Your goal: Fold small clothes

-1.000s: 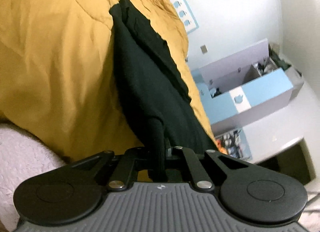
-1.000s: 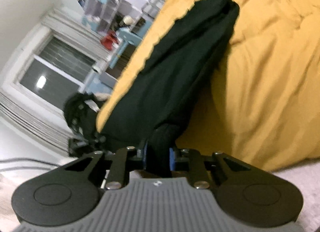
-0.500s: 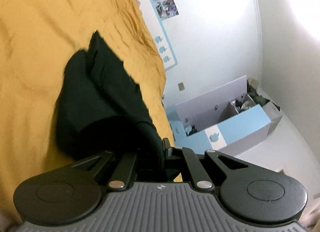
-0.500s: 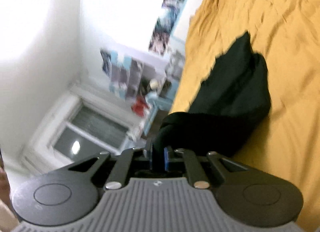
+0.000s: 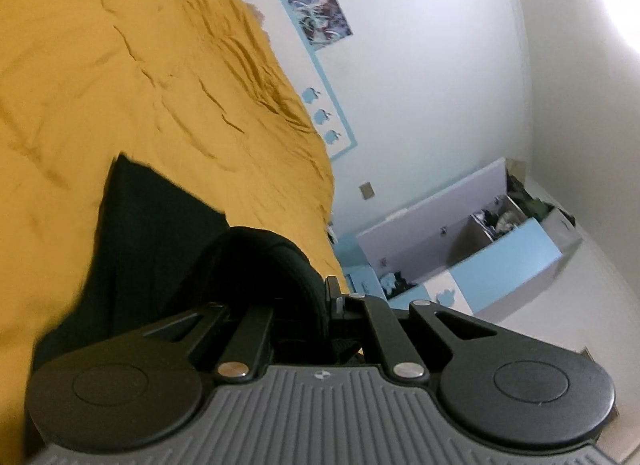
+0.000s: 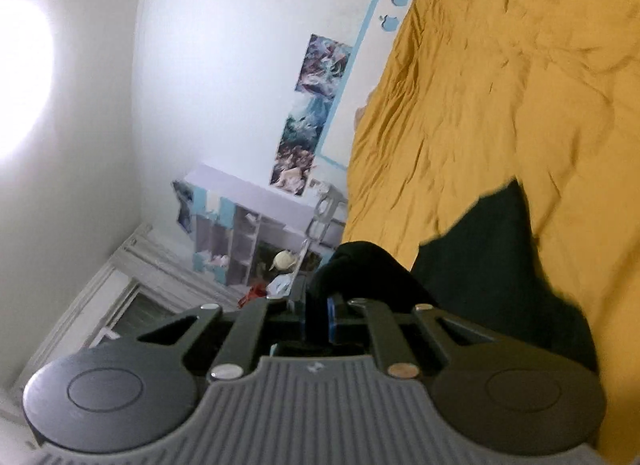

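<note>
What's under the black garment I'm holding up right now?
The mustard-yellow bedspread lies beneath the black garment, which both the left gripper and right gripper pinch. The bedspread's part directly under the cloth is covered, so anything there cannot be seen.

Right gripper [image 6: 317, 315] pinching a black garment [image 6: 480, 265]

Its jaws are clamping a bunched fold; the rest is trailing over the yellow bedspread [image 6: 520, 85].
</note>
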